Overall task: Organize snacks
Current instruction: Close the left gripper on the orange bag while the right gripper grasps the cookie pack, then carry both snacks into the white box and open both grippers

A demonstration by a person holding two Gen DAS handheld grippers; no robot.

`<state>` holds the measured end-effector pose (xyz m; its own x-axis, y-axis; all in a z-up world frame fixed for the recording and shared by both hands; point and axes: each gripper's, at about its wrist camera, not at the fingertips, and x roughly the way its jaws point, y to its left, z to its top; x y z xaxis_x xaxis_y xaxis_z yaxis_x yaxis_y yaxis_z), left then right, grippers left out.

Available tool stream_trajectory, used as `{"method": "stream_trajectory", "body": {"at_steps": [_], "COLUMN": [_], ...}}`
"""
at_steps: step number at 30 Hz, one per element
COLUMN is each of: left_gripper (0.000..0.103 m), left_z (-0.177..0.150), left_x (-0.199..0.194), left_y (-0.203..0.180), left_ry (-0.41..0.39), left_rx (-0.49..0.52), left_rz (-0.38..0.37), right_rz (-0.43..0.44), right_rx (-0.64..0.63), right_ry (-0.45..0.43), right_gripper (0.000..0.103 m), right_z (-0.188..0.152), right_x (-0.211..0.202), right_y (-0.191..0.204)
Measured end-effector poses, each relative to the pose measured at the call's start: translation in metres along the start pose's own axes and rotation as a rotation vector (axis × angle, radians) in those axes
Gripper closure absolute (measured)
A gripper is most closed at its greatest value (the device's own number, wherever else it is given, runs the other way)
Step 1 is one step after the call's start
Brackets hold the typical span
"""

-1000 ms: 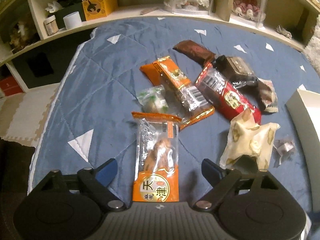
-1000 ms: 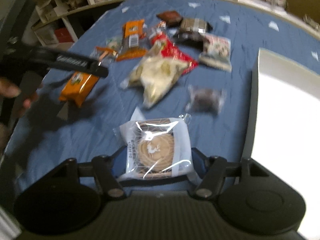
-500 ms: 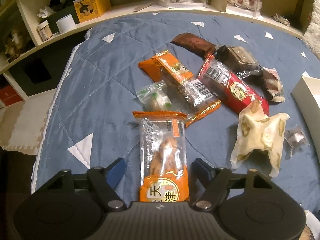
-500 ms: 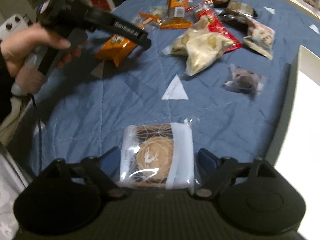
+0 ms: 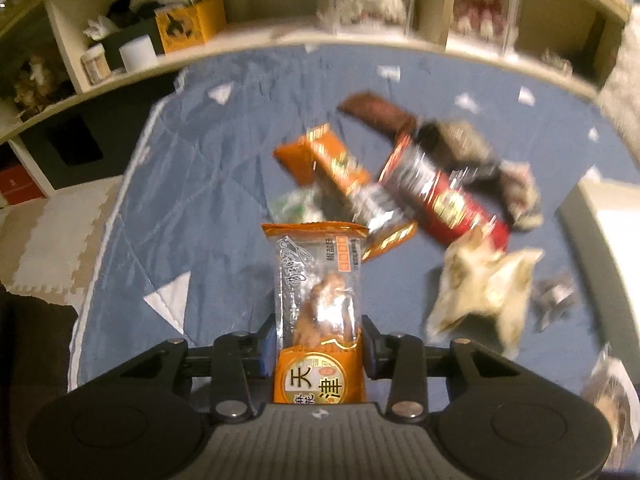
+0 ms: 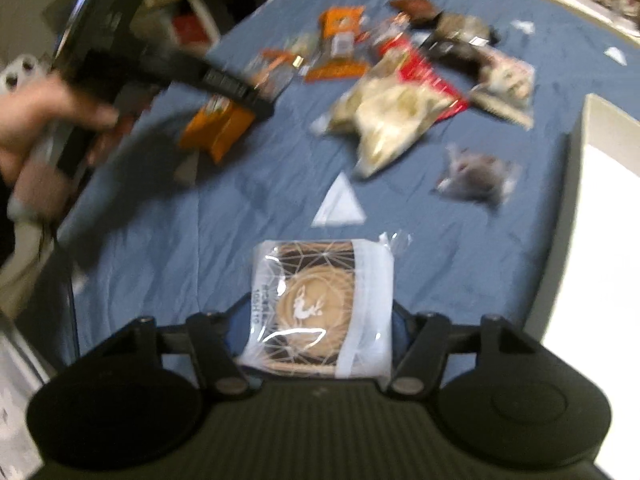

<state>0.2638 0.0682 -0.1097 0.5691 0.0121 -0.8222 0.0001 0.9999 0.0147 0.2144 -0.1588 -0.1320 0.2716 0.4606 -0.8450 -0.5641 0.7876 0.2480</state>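
My left gripper [image 5: 319, 340] is shut on an orange and clear snack packet [image 5: 318, 300] and holds it above the blue quilt [image 5: 192, 200]. The packet also shows in the right wrist view [image 6: 218, 124], under the left gripper [image 6: 256, 100]. My right gripper [image 6: 320, 320] is shut on a white packet with a round biscuit [image 6: 320, 308]. A pile of snacks lies beyond: an orange packet [image 5: 332, 164], a red packet [image 5: 440, 196], a cream bag [image 5: 480, 284], a brown bar [image 5: 376, 112].
A white box [image 6: 608, 208] stands at the right edge of the quilt and also shows in the left wrist view [image 5: 600, 248]. A small grey wrapped sweet [image 6: 476, 176] lies near it. Shelves [image 5: 160, 48] with boxes and jars run along the far side.
My left gripper has closed on the orange snack packet and lifted it off the quilt. My right gripper still holds the biscuit packet and has shifted a little.
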Motion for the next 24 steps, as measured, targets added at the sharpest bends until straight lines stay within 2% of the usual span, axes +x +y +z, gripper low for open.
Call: {"method": "stream_trajectory", "body": {"at_steps": [7,12,24], "left_gripper": [0.061,0.061,0.061], "left_z": [0.003,0.002,-0.007], "left_x": [-0.043,-0.065,-0.095], "left_y": [-0.013,-0.04,-0.123], "left_ry": [-0.099,-0.139,-0.173], "left_rx": [-0.103,-0.115,-0.116], "left_rz": [-0.079,-0.14,-0.31], "right_rz": [-0.036,-0.093,-0.278], "right_rx": [0.095,0.162,0.29], "right_ry": [-0.191,-0.298,-0.382], "right_gripper": [0.033,0.033,0.032], "right_z": [0.013,0.016,-0.018], "right_x": [-0.046,-0.078,-0.124], "right_y": [-0.024,-0.046,-0.084]}}
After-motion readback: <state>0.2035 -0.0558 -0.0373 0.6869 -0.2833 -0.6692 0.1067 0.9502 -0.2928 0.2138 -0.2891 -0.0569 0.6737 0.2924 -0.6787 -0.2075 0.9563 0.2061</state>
